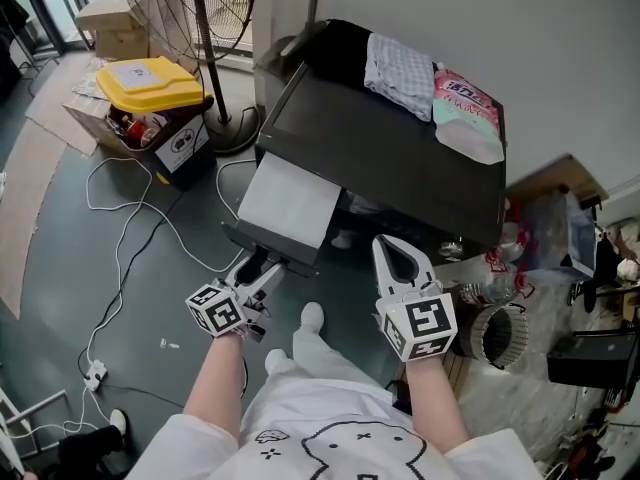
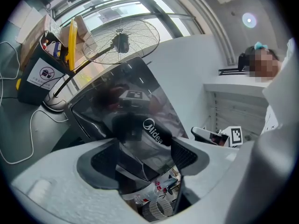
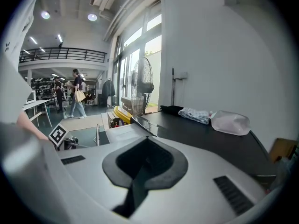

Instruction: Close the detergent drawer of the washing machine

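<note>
Detergent drawer [image 1: 290,208]: pulled fully out at front-left of washing machine [image 1: 400,158]. Left claw [image 1: 262,271]: jaws apart, astride glossy drawer face, not clamped. Right claw [image 1: 392,248]: jaws together, empty. I judge drawer light, stiff, slick-fronted; push squarely on face centre.

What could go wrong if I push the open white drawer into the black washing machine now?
The left gripper has its jaws apart around the glossy front of the white detergent drawer; pushed home like that, its tips may get pinched against the black washing machine. A hard shove could shift the pink pouch lying on top. The white cable loops over the grey floor nearby: a possible snag.
</note>
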`<action>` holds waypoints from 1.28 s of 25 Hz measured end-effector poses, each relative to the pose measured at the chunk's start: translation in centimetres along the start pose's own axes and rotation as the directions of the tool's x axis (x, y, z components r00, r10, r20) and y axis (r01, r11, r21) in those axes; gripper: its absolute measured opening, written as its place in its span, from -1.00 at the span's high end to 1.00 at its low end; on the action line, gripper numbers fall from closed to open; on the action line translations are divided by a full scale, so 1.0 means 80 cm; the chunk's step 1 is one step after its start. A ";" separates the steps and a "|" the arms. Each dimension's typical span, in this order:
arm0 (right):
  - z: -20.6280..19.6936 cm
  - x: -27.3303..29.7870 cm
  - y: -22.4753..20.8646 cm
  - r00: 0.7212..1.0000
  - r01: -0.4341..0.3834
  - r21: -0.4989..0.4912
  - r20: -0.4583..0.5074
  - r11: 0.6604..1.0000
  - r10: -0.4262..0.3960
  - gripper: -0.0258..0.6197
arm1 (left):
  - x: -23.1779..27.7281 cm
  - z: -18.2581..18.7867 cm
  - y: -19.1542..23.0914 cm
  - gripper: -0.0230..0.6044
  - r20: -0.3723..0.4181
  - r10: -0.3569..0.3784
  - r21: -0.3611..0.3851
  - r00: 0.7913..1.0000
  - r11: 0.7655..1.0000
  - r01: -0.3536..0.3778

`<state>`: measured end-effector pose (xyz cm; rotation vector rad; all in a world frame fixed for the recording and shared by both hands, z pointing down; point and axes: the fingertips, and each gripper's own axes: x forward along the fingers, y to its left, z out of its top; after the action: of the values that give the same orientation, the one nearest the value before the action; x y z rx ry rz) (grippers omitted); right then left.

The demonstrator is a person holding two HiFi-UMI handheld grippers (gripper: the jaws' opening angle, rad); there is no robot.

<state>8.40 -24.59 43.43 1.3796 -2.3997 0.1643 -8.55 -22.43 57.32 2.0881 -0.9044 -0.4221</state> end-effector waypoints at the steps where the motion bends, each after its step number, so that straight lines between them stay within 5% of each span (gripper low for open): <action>1: 0.000 0.001 -0.001 1.000 -0.001 0.000 0.001 1.000 0.001 0.92 | 0.002 0.001 0.001 -0.12 -0.003 0.002 0.000 1.000 1.000 -0.002; 32: 0.010 0.024 -0.021 1.000 -0.029 -0.002 0.009 1.000 0.029 0.92 | 0.095 0.046 0.022 -0.12 -0.045 0.101 -0.016 0.994 0.995 -0.102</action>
<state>8.73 -27.23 43.31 1.3476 -2.4274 0.1643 -6.18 -30.71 56.53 2.0170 -0.9721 -0.3292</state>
